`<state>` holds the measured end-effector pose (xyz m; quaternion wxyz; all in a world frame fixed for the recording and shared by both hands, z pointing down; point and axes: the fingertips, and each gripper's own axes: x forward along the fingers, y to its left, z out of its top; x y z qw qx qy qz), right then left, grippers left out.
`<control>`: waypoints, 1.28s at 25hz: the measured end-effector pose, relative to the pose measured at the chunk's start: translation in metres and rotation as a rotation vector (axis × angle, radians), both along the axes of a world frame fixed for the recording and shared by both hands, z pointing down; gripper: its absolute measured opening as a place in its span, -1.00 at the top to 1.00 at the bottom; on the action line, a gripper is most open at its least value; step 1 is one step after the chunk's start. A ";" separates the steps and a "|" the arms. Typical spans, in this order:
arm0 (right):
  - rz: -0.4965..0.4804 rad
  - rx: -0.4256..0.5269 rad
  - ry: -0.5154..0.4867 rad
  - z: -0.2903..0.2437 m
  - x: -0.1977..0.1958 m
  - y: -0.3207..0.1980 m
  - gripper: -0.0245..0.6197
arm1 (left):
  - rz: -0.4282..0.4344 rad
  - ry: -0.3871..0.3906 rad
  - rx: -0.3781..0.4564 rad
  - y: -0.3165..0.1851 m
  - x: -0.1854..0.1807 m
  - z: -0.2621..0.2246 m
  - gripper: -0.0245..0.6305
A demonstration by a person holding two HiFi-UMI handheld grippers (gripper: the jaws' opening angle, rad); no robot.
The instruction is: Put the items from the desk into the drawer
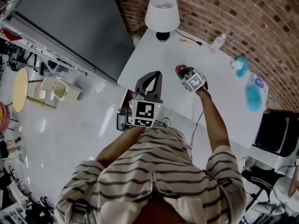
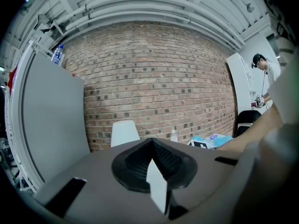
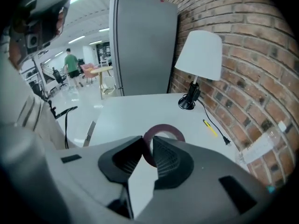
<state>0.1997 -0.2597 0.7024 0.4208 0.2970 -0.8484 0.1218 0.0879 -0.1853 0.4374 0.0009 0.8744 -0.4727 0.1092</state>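
Observation:
My right gripper [image 3: 148,146] is shut on a dark red tape ring [image 3: 163,133], its wall pinched between the pads and the loop sticking out past the tips. In the head view the right gripper [image 1: 185,73] hangs over the middle of the white desk [image 1: 224,106] with the tape ring [image 1: 179,70] at its tip. My left gripper [image 1: 150,81] sits at the desk's near left edge, jaws together with nothing between them; in the left gripper view the left gripper [image 2: 151,148] points level at the brick wall.
A white lamp [image 1: 162,14] stands at the desk's far corner, its cord and a yellow pen [image 1: 187,41] beside it. A clear bottle [image 1: 217,42] is by the wall. Blue items [image 1: 252,94] lie at the desk's right end. A grey cabinet [image 1: 70,27] stands left.

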 end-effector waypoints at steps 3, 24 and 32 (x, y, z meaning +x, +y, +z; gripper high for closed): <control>0.096 0.011 -0.069 -0.011 0.000 0.000 0.68 | 0.000 0.001 0.003 0.003 -0.001 -0.002 0.91; 0.606 0.147 -0.530 -0.099 -0.005 0.023 0.69 | 0.039 0.011 0.026 0.023 -0.001 -0.011 0.91; 0.700 0.261 -0.607 -0.142 -0.008 0.032 0.69 | 0.032 0.042 0.037 0.023 -0.006 -0.018 0.91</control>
